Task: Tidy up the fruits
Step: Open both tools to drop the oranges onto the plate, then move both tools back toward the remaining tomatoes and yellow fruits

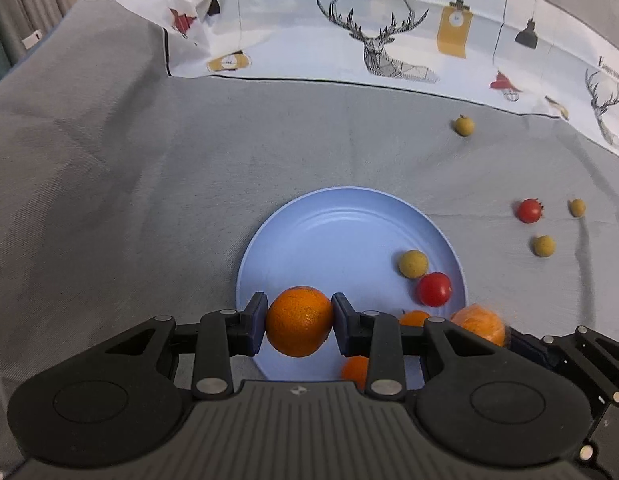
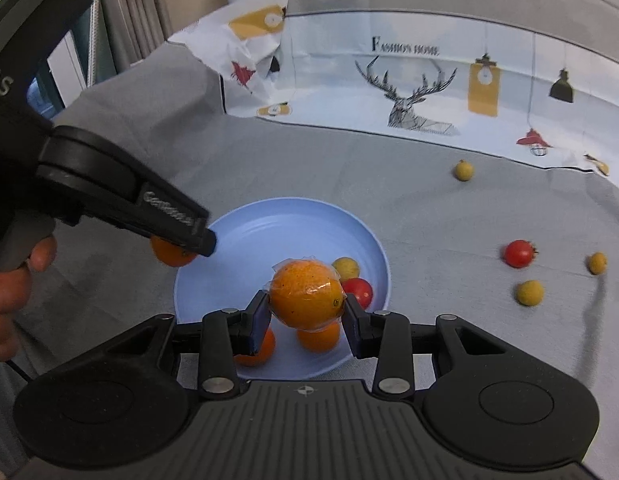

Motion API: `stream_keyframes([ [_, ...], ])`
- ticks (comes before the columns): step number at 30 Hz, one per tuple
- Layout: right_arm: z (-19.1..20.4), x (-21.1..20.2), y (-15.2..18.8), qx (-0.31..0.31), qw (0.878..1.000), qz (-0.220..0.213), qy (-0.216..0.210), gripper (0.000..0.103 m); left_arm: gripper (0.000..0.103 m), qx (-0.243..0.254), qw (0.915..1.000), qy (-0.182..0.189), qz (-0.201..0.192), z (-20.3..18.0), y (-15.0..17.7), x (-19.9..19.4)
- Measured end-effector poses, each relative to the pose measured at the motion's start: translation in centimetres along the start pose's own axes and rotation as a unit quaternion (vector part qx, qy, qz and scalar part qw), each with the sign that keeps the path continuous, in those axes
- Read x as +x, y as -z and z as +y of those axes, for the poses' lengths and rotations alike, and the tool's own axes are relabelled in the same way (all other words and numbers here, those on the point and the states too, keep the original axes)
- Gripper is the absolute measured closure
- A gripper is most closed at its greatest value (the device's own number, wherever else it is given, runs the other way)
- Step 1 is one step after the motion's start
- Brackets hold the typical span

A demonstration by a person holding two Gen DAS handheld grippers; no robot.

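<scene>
Left hand-held gripper (image 1: 299,322) pinches an orange (image 1: 299,320) over the plate (image 1: 349,216), at its 7 o'clock rim. Right hand-held gripper (image 2: 306,312) pinches a wrapped orange (image 2: 306,295) (clear film) above the plate's middle. Both jaws part-closed, pads pressed on fruit. Step in hand: delivery to plate. Next, likely: lower, spread jaws, avoid tomato (image 2: 359,292) already there. Loose tomato (image 2: 519,253) and small yellow fruits wait on the table (image 2: 429,208), about 3 o'clock.

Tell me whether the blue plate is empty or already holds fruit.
Holds fruit. The blue plate carries a red tomato, a yellowish-green fruit and two loose oranges; two more oranges hang above it in the claws.
</scene>
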State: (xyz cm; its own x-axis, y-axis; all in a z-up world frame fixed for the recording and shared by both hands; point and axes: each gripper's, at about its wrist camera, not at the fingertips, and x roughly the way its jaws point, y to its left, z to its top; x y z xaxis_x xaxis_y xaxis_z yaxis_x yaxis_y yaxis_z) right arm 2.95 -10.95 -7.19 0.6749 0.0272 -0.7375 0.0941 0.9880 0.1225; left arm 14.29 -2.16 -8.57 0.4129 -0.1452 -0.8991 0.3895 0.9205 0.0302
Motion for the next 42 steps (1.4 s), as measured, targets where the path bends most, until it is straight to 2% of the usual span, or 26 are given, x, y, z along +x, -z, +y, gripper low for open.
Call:
stream_keyframes([
  [8,0.2,2.9,-0.7,-0.017,1.0,0.011,-0.006,0.063,0.064,0.0,0.9997,-0.014,0.018,0.2,-0.8,2.8],
  [9,0.3,3.2,-0.8,-0.019,1.0,0.01,-0.006,0.063,0.061,0.0,0.9997,-0.016,0.017,0.3,-0.9,3.0],
  [11,0.3,3.7,-1.1,-0.025,1.0,0.008,-0.004,0.061,0.032,-0.002,0.9998,-0.019,0.011,0.5,-1.1,3.0],
  [12,0.4,4.0,-1.3,-0.025,1.0,0.008,-0.003,0.061,0.007,-0.006,0.9997,-0.022,0.006,0.7,-1.2,2.8],
  [13,0.4,4.3,-1.5,-0.023,1.0,0.008,-0.002,0.053,0.001,-0.013,0.9996,-0.026,-0.006,0.9,-1.2,2.3],
  [14,0.3,4.4,-1.7,-0.022,1.0,0.007,-0.001,0.042,0.0,-0.019,0.9992,-0.029,-0.018,1.0,-1.2,1.8],
  [15,0.3,4.4,-1.8,-0.024,1.0,0.005,0.002,0.037,0.0,-0.018,0.9992,-0.028,-0.021,1.1,-1.2,1.3],
  [17,0.6,3.7,-2.0,-0.03,0.999,-0.001,0.012,0.018,0.0,-0.017,0.9994,-0.024,-0.016,1.3,-1.0,0.4],
  [19,0.8,2.3,-1.8,-0.031,0.999,-0.007,0.019,0.013,0.0,-0.029,0.9991,-0.025,-0.017,1.7,-0.2,-1.0],
  [22,1.1,0.0,-0.9,-0.029,0.999,-0.003,0.017,0.008,0.0,-0.029,0.9988,-0.029,-0.026,2.1,1.9,-3.6],
  [27,2.4,-4.7,1.5,-0.019,1.0,0.003,0.022,0.006,0.0,-0.04,0.998,-0.037,-0.031,2.4,5.7,-7.9],
  [29,2.9,-6.7,2.3,-0.018,1.0,-0.005,0.026,0.005,0.0,-0.047,0.9977,-0.037,-0.031,2.7,7.0,-9.3],
  [33,4.0,-10.4,3.5,-0.025,0.999,-0.028,0.03,0.003,0.0,-0.066,0.9943,-0.068,-0.049,3.5,9.9,-11.8],
  [36,4.8,-12.7,4.4,-0.033,0.998,-0.047,0.031,0.003,0.0,-0.059,0.9949,-0.061,-0.054,3.4,11.5,-13.4],
  [42,5.4,-16.3,5.6,-0.045,0.994,-0.087,0.046,0.001,0.0,-0.042,0.9927,-0.051,-0.101,2.3,13.6,-17.1],
])
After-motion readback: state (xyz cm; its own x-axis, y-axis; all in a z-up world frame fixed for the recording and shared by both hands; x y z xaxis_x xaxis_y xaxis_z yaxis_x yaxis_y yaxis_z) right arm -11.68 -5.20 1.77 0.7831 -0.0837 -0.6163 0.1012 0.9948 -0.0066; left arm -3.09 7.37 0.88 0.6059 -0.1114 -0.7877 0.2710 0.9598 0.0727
